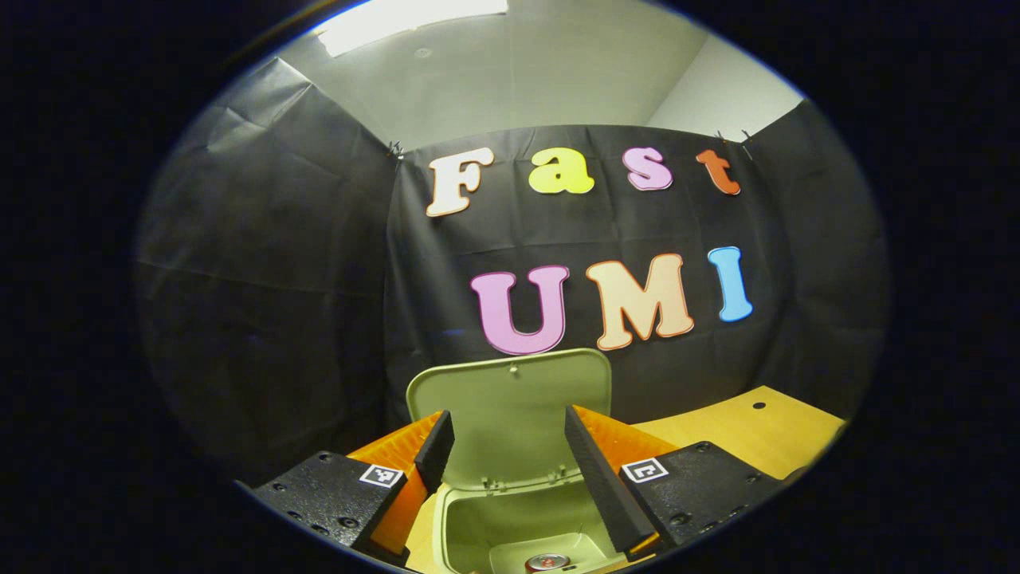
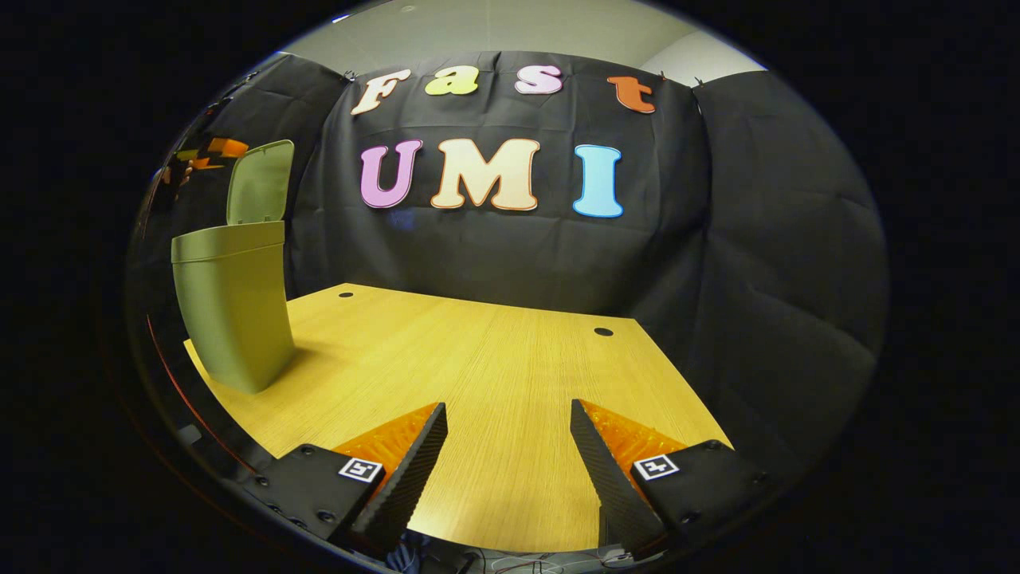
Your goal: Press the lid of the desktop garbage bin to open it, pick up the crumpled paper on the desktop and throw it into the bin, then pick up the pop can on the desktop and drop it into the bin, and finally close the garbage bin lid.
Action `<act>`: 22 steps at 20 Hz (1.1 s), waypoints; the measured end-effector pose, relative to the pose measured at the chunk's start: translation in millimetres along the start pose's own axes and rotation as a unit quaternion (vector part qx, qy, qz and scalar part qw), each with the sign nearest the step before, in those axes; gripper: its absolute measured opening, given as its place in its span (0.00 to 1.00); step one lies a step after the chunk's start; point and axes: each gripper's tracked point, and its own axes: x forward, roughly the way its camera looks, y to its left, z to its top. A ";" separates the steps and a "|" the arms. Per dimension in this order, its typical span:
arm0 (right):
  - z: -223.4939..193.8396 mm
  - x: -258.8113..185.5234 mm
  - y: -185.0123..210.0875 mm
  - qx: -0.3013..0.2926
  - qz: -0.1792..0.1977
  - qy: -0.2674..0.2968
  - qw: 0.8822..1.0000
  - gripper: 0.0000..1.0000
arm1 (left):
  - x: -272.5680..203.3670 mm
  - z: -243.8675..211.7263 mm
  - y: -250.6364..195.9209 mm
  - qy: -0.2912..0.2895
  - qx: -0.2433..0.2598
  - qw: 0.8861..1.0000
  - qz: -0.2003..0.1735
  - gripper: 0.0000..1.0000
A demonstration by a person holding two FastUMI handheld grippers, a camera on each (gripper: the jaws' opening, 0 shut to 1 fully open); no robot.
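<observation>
Between the spread, empty jaws of the left gripper (image 1: 508, 470), directly below them, sits the pop can (image 1: 547, 562) at the bottom of the open garbage bin (image 1: 478, 526). Just beyond the jaws the lid (image 1: 510, 399) stands upright. The right gripper (image 2: 508, 458) also has its jaws wide apart and empty over the bare surface (image 2: 494, 375), with the bin far off to their left. Closing remains: pushing the raised lid too hard or off-centre could tip the light bin.

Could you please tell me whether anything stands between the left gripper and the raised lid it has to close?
Nothing visible does: the left gripper is open above the pale green plastic bin, facing its upright lid.
</observation>
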 end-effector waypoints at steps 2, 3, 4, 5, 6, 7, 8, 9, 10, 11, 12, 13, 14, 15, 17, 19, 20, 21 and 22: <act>0.1 -0.9 -0.3 0.000 0.000 -0.001 1.000 0.98 | 6.2 14.4 -7.7 -0.015 0.013 1.000 -0.003 0.83; 1.0 -0.7 -0.2 0.001 0.001 -0.001 1.000 0.98 | 9.9 18.9 -11.3 -0.021 0.019 1.000 -0.001 0.86; 1.7 -0.9 -0.6 0.001 0.001 -0.002 1.000 1.00 | 15.1 25.4 -14.3 -0.026 0.025 0.999 -0.001 0.86; 2.2 -1.4 -1.7 0.001 0.001 -0.003 1.000 0.98 | 18.4 30.0 -17.7 -0.033 0.032 0.999 -0.001 0.86; 2.8 -0.9 -2.1 0.001 -0.001 -0.003 1.000 0.98 | 23.2 34.3 -19.8 -0.039 0.040 0.998 0.002 0.86; 2.2 -0.8 -3.6 0.002 -0.002 -0.003 1.000 0.98 | 30.3 39.1 -19.6 -0.044 0.049 0.998 0.004 0.84; 1.6 -1.0 -4.5 0.003 -0.004 -0.002 1.000 0.98 | 35.1 42.4 -20.3 -0.047 0.057 0.997 0.007 0.84; 0.3 0.0 -5.6 0.004 -0.005 -0.001 1.000 0.98 | 41.8 41.7 -21.0 -0.047 0.063 0.997 0.009 0.85; -0.4 1.2 -6.1 0.004 -0.007 0.001 1.000 0.98 | 47.8 40.9 -21.8 -0.045 0.067 0.997 0.010 0.85; -1.5 2.4 -5.6 0.004 -0.008 0.004 1.000 0.98 | 53.4 38.3 -22.4 -0.042 0.069 0.997 0.009 0.85; -2.4 3.6 -5.1 0.003 -0.009 0.006 1.000 0.98 | 59.7 36.0 -22.2 -0.040 0.070 0.997 0.010 0.85; -4.7 4.8 -4.3 0.001 -0.009 0.009 1.000 1.00 | 65.5 35.1 -19.1 -0.038 0.070 0.997 0.014 0.85; -5.3 5.9 -3.1 -0.002 -0.009 0.011 1.000 1.00 | 70.6 32.7 -18.6 -0.035 0.070 0.997 0.014 0.85; -7.7 6.7 -1.3 -0.006 -0.008 0.014 1.000 0.98 | 75.3 29.8 -17.7 -0.032 0.072 0.997 0.016 0.93; -9.8 9.8 2.8 -0.010 -0.004 0.019 1.000 0.98 | 80.3 24.8 -18.4 -0.024 0.074 0.997 0.013 0.85; -13.1 13.6 6.3 -0.014 0.000 0.025 1.000 0.98 | 80.0 18.6 -22.5 -0.015 0.067 0.998 0.005 0.94; -14.9 15.1 6.6 -0.016 0.002 0.028 0.999 0.98 | 78.8 20.0 -22.5 -0.017 0.067 0.998 0.003 0.88; -15.7 16.4 7.1 -0.016 0.003 0.031 0.999 0.98 | 78.5 20.5 -22.0 -0.018 0.063 0.998 0.001 0.88; -15.8 17.2 7.7 -0.016 0.004 0.032 0.999 0.98 | 77.4 19.6 -22.8 -0.015 0.063 0.998 -0.001 0.88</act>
